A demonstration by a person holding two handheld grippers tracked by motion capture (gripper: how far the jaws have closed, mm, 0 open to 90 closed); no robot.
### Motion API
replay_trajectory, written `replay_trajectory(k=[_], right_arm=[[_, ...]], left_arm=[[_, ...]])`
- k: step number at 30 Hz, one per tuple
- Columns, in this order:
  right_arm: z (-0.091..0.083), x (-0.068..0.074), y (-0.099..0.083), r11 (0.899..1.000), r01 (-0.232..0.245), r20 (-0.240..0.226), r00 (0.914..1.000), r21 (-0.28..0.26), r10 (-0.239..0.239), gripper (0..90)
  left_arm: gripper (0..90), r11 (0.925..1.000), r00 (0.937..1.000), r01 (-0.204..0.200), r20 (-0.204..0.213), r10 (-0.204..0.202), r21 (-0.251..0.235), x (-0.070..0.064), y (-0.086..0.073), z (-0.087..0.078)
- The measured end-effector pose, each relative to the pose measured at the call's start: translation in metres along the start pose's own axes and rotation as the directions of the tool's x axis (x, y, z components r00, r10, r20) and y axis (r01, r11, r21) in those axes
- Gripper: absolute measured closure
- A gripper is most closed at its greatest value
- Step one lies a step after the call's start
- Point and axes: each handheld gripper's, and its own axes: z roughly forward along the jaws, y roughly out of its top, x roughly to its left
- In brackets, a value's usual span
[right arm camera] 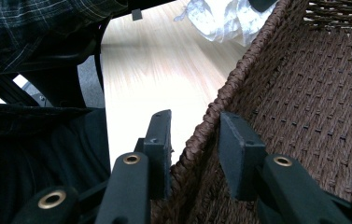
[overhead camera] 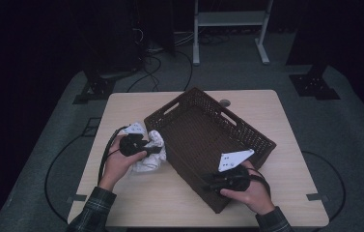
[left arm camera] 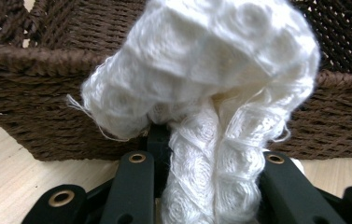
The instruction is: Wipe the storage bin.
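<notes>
A dark brown woven basket (overhead camera: pixel 247 140) sits tilted across the middle of the light wooden table (overhead camera: pixel 286 121). A crumpled white knitted cloth (overhead camera: pixel 149 155) lies against the basket's left side. My left gripper (overhead camera: pixel 156 150) is shut on the cloth; in the left gripper view the cloth (left arm camera: pixel 211 93) bulges up between the jaws in front of the basket wall (left arm camera: pixel 29 107). My right gripper (overhead camera: pixel 207 182) is shut on the basket's near rim (right arm camera: pixel 201 135), one jaw outside and one inside the wall.
The basket's inside (overhead camera: pixel 203 135) holds nothing. A small grey disc (overhead camera: pixel 225 103) is set in the table near its far edge. Cables (overhead camera: pixel 155 63) and stand legs (overhead camera: pixel 196 38) lie on the floor beyond. A plaid sleeve (right arm camera: pixel 33 28) shows in the right gripper view.
</notes>
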Motion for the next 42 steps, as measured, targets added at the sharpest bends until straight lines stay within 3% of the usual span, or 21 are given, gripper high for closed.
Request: replay_trajectory(k=[12,26,29,36,40,42], right_arm=[[0.0,0.0,0.0,1.0,-0.002,-0.001,1.0,-0.001,0.002,64.8],[0.0,0.0,0.0,1.0,-0.003,-0.003,1.0,-0.001,0.003,64.8],[0.0,0.0,0.0,1.0,-0.003,-0.003,1.0,-0.001,0.003,64.8],[0.0,0.0,0.0,1.0,-0.003,-0.003,1.0,-0.002,0.003,64.8],[0.0,0.0,0.0,1.0,-0.004,-0.002,1.0,0.0,0.004,64.8],[0.0,-0.001,0.0,1.0,-0.002,-0.004,1.0,-0.001,0.002,64.8]], left_arm=[[68.3,0.9984,1.0,-0.003,0.003,0.003,0.057,0.002,-0.004,0.018],[68.3,0.9967,0.9998,0.016,0.012,-0.017,0.079,0.003,-0.008,0.028],[68.3,0.9931,0.9999,0.01,0.013,-0.012,0.117,0.004,-0.01,0.033],[68.2,0.9928,0.999,0.037,0.022,-0.039,0.114,0.005,-0.015,0.038],[68.2,0.9871,0.9994,0.033,0.007,-0.035,0.157,0.005,-0.023,0.047],[68.3,0.9881,0.9987,0.048,0.008,-0.05,0.146,0.004,-0.025,0.048]])
